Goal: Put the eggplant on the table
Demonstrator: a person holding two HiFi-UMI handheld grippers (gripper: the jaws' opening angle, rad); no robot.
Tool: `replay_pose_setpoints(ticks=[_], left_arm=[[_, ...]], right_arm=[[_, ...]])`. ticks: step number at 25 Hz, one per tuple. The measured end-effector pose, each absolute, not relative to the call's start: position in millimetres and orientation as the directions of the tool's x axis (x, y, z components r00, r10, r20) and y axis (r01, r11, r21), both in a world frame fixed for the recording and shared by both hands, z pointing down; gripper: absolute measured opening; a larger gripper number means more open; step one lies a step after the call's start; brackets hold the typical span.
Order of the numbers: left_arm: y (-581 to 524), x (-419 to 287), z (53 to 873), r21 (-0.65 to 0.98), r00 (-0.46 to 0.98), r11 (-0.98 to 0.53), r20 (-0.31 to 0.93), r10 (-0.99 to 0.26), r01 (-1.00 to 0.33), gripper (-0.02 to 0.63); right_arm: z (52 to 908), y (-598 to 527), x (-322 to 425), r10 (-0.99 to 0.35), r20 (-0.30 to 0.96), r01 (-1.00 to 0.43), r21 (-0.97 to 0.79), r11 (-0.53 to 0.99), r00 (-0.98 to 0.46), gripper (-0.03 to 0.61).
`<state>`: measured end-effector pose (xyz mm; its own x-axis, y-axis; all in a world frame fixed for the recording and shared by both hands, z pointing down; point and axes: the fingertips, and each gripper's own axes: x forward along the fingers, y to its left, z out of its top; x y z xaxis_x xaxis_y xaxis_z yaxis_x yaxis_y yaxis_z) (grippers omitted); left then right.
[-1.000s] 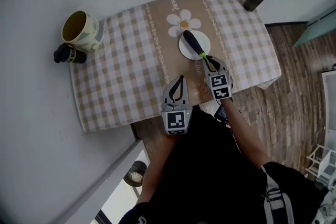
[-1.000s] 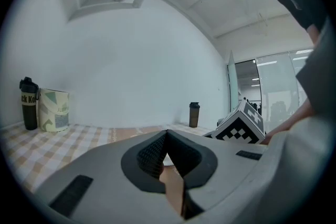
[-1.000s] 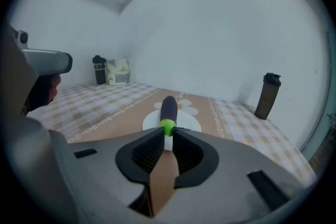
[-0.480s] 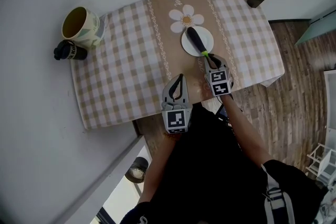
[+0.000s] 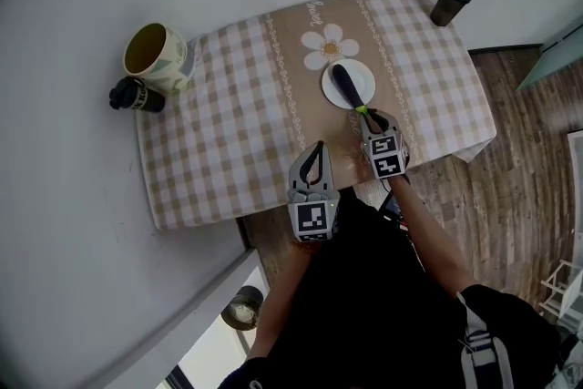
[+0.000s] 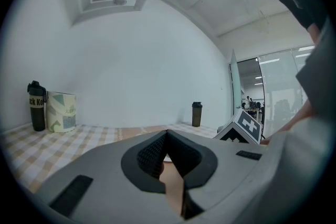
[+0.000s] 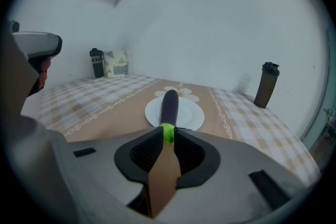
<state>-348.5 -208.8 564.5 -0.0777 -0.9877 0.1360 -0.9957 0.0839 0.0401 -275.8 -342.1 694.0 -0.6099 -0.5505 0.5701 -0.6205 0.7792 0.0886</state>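
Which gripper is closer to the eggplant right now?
Right. The right gripper is shut on the green stem of the eggplant; the left gripper is shut, empty, apart from it to the left.

Beige checked tablecloth (image 5: pixel 228 123) with a daisy print (image 5: pixel 330 47), white plate (image 5: pixel 366 79) just beside the daisy, large yellow-lined mug (image 5: pixel 169 66) touching a black bottle (image 5: pixel 137 95) at one corner, dark shaker bottle (image 5: pixel 450 2) at another, wooden floor (image 5: pixel 510 159)
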Motion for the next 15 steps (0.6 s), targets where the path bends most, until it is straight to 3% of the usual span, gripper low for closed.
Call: replay_pose_setpoints(ticks=[15], left_arm=[[-181.0, -322.7, 513.5, -0.02, -0.08, 0.079, 0.029, -0.996, -0.997, 0.003]], right_arm=[[620.5, -298.6, -256.6, -0.564, 0.437, -0.597, 0.074, 0.799, -0.7, 0.069]])
